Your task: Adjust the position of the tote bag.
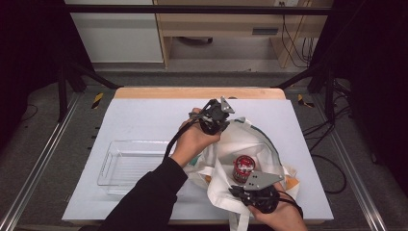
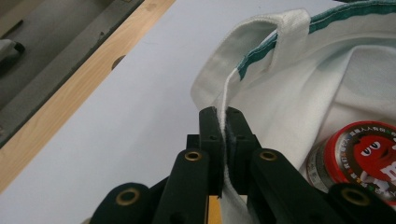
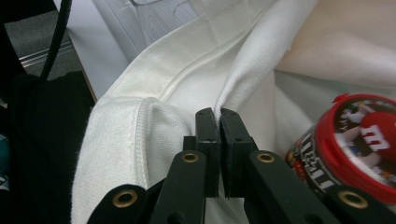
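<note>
Nearest the person, the right claw (image 1: 245, 191) sat at the near rim of the bag (image 1: 250, 139), its jaws pressed together on a fold of the white cloth. In the right gripper view, that claw (image 3: 219, 116) pinched the fabric (image 3: 177, 93) between its two black jaws, with the candy tub (image 3: 355, 140) just beside it to the right, inside the bag. The tub (image 1: 244, 167), red-lidded, stood upright in the open mouth of the bag, between the two claws.

Farther off, the left claw (image 1: 219, 126) gripped the far rim of the bag, the hand (image 1: 195, 139) reaching across from the left. In the left gripper view, that claw (image 2: 226, 121) was closed on the bag's edge (image 2: 243, 56), a thin line of cloth running between its jaws, near a green-trimmed strap; the tub (image 2: 359, 154) lay at the lower right.

Left of the bag, a clear tray (image 1: 108, 166) rested on the white table (image 1: 144, 115), apart from both claws.
</note>
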The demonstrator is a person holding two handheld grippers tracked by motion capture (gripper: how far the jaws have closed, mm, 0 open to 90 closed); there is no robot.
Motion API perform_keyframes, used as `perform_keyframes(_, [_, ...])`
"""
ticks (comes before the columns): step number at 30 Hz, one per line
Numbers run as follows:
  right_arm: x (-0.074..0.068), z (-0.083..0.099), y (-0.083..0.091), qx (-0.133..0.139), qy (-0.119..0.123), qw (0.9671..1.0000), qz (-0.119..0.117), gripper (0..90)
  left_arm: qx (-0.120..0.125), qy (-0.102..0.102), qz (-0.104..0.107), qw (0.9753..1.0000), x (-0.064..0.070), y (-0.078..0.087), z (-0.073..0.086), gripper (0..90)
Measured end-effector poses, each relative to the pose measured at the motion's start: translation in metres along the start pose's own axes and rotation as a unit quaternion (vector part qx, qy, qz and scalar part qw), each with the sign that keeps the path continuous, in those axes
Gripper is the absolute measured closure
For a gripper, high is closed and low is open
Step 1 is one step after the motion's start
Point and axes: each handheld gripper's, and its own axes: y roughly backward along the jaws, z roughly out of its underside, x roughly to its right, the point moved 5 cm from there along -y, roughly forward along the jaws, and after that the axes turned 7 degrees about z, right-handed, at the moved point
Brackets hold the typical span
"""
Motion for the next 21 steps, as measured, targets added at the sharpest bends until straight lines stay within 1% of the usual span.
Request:
perform_keyframes(1, [-0.001,0.002,-0.003,-0.001,0.000,1.0000,-0.007,87.9,0.002,0.002,0.001,1.0000,-0.001,-0.002,0.001,87.8])
perform_keyframes(3, [-0.004,0.005,-0.008,-0.008,0.001,0.9999,-0.014,87.9,0.001,0.007,0.001,1.0000,-0.003,-0.005,0.002,87.8])
perform_keyframes(7, [-0.009,0.008,-0.014,-0.017,0.008,0.9996,-0.020,87.9,0.005,0.016,0.002,0.9999,-0.007,-0.006,0.003,87.8])
perform_keyframes(10, [-0.009,0.007,-0.012,-0.014,0.008,0.9997,-0.020,87.9,0.007,0.016,-0.002,0.9999,-0.008,-0.003,0.002,87.9])
perform_keyframes(13, [-0.009,0.006,-0.009,-0.008,0.006,0.9997,-0.023,87.9,0.015,0.018,-0.012,0.9997,-0.010,0.001,-0.001,87.9])
perform_keyframes(14, [-0.009,0.006,-0.009,-0.007,0.008,0.9997,-0.024,87.9,0.017,0.017,-0.011,0.9996,-0.010,0.001,-0.001,87.9])
perform_keyframes(21, [-0.012,0.011,-0.015,-0.018,0.013,0.9992,-0.033,87.9,0.007,0.013,-0.016,0.9998,-0.009,-0.008,0.001,88.0])
